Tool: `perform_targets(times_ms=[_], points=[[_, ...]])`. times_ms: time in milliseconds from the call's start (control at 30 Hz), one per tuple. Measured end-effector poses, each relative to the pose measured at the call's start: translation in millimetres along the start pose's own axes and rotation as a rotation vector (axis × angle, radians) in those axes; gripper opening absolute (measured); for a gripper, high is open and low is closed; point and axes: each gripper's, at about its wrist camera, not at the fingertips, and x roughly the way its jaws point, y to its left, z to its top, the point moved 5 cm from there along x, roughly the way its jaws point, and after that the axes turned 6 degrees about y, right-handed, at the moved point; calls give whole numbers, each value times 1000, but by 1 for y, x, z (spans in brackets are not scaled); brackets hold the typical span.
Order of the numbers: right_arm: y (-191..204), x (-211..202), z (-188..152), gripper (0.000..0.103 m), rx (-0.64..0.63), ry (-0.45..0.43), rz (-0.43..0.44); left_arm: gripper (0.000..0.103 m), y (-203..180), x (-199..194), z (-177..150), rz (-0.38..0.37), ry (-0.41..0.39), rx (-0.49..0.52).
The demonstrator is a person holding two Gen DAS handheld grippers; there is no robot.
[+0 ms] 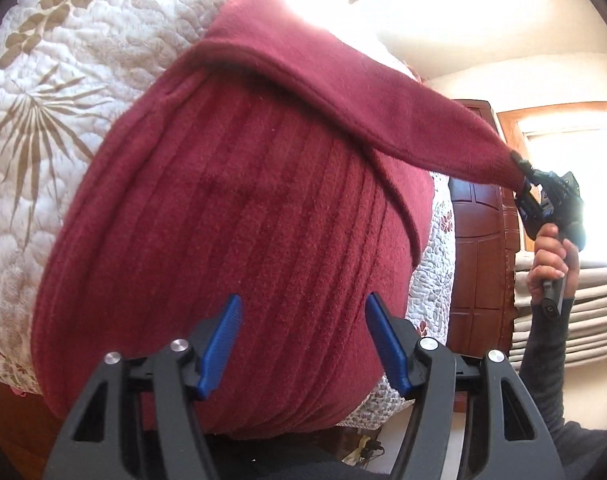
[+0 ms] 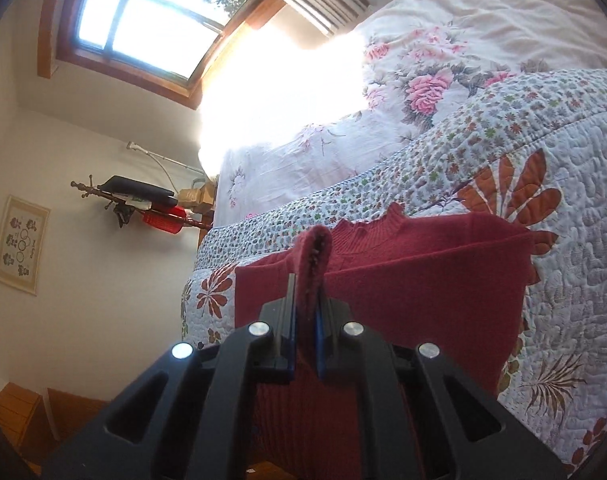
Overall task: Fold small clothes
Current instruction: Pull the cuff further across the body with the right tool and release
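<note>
We have a dark red sweater point(image 1: 239, 208) spread on the quilted bedspread point(image 1: 43, 120) of the bed, its ribbed body close under our left tongs point(image 1: 301, 344), whose blue pads stand wide apart over the fabric and grip nothing. Our right tongs point(image 2: 305, 320) are pressed together on the cuff end of one sleeve point(image 2: 313, 256), and from the left view we see that sleeve lifted off the body and drawn taut toward the right hand point(image 1: 551, 256), out past the edge of the bed.

We judge that we are partway into bringing the sleeve across the body for the first fold. The main risk, as we read it, is that only a small bite of cuff sits between the pads; a sharp pull could slip it free and drop the sleeve in a heap. Pulling too hard the other way could drag the whole sweater across the bedspread, since nothing pins it down while the left tongs are unclamped. The near hem already seems to hang at the bed's edge, so any slide could tip the sweater toward the floor. The collar point(image 2: 367, 228) could also bunch.
</note>
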Motion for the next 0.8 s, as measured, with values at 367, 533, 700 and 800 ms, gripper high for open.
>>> perform_targets(times_ms=[367,533,700,800], points=[[-106,34,-24,6,188,48,-42,64,-16,-27,77,23,-83,64],[-133,54,-28,6,229,71,-50,64,-32,-23,126,49,-96,108],[-168,53,-33,10,295,49,-94,65,-46,-11,167,75,-74,142],[-168,30,-33,10,296,-5,-66,66,-48,-17,190,63,-84,138]])
